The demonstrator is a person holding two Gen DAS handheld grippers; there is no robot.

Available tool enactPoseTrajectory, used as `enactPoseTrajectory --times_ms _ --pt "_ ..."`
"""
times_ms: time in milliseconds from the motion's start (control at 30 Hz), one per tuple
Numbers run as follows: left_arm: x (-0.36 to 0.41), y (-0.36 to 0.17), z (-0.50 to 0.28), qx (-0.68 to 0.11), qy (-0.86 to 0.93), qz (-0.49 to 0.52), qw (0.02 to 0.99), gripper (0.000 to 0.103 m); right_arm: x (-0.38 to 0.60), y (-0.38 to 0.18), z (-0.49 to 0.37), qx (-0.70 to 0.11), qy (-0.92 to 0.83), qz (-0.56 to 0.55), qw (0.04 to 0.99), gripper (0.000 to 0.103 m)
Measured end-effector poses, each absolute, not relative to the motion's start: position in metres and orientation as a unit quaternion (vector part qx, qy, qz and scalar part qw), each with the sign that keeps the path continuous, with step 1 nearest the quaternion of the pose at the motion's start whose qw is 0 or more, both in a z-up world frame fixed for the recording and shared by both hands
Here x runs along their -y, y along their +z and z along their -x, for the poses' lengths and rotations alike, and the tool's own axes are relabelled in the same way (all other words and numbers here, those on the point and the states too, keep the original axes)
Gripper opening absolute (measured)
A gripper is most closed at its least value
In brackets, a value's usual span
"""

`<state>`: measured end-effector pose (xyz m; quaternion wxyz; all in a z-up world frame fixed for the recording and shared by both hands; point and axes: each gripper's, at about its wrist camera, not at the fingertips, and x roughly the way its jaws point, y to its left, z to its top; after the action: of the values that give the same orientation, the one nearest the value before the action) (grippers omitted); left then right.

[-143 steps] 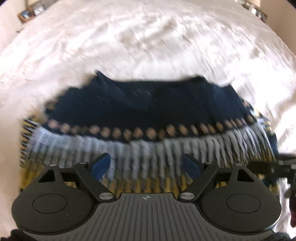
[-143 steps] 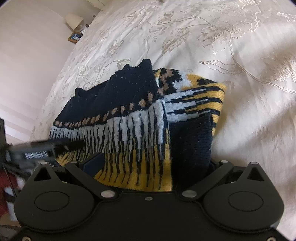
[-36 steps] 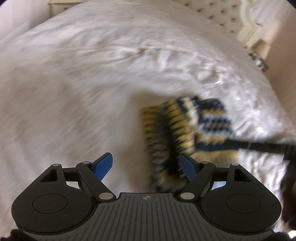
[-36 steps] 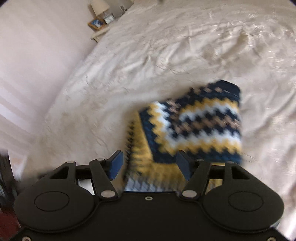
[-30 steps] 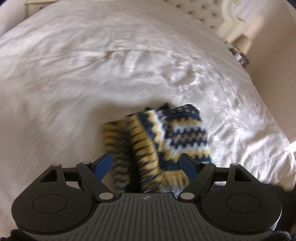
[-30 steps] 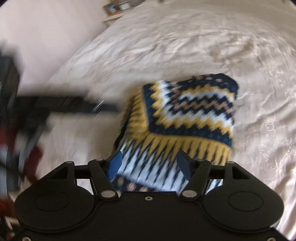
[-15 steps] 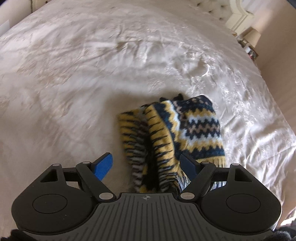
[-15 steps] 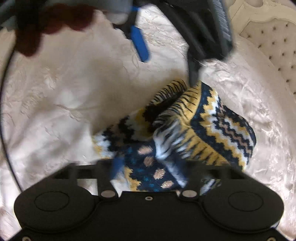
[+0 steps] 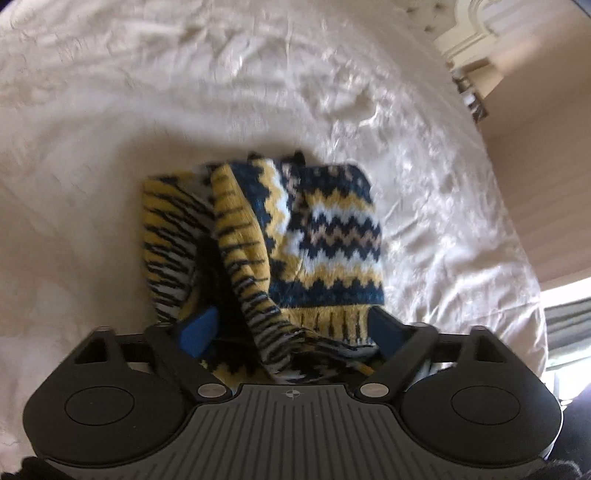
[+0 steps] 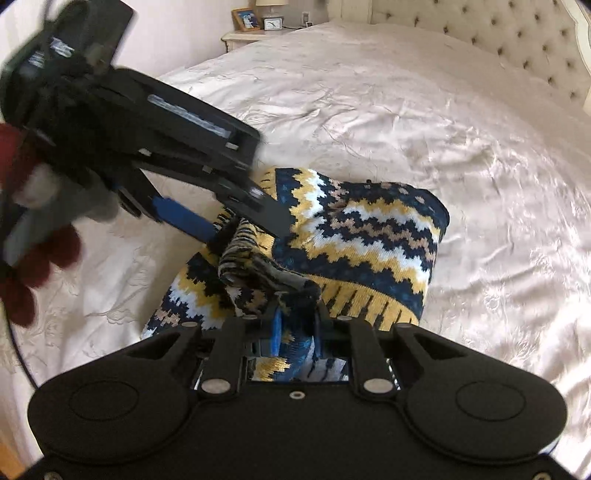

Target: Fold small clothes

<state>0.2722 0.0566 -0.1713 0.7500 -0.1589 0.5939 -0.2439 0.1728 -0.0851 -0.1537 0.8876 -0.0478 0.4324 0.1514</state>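
Two claws meet over a half-folded knit on the bed.

I have the patterned knit sweater (image 10: 369, 236) lying bundled on the cream bedspread (image 10: 406, 110), well short of the tufted headboard (image 10: 480, 33). My right claw (image 10: 295, 325) is closing on a bunched fold at the sweater's near edge, with knit pinched between the pads. My left claw (image 9: 291, 325) is opening wide, and a loose striped flap (image 9: 243, 258) lies between its fingers without being pressed. In the right wrist view that left claw reaches in from the side away from the headboard, its blue finger (image 10: 184, 218) just at the flap. The bundle's long axis runs away from my right claw towards the headboard, so I judge the right claw nearer for the next fold.
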Motion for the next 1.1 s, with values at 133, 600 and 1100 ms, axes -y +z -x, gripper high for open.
enactPoseTrajectory --times_ms 133,600,1100 --pt "-0.048 -0.184 -0.277 -0.604 -0.236 0.155 0.745 0.095 0.085 -0.157 -0.171 -0.433 0.158 0.042 0.887 0.024" --pt "-0.057 -0.180 -0.277 -0.585 -0.198 0.187 0.764 0.095 0.092 -0.158 -0.173 -0.435 0.161 0.013 0.886 0.024" --pt "-0.061 -0.200 -0.252 -0.600 -0.240 0.258 0.718 0.095 0.093 -0.153 -0.167 -0.423 0.162 0.009 0.892 0.024"
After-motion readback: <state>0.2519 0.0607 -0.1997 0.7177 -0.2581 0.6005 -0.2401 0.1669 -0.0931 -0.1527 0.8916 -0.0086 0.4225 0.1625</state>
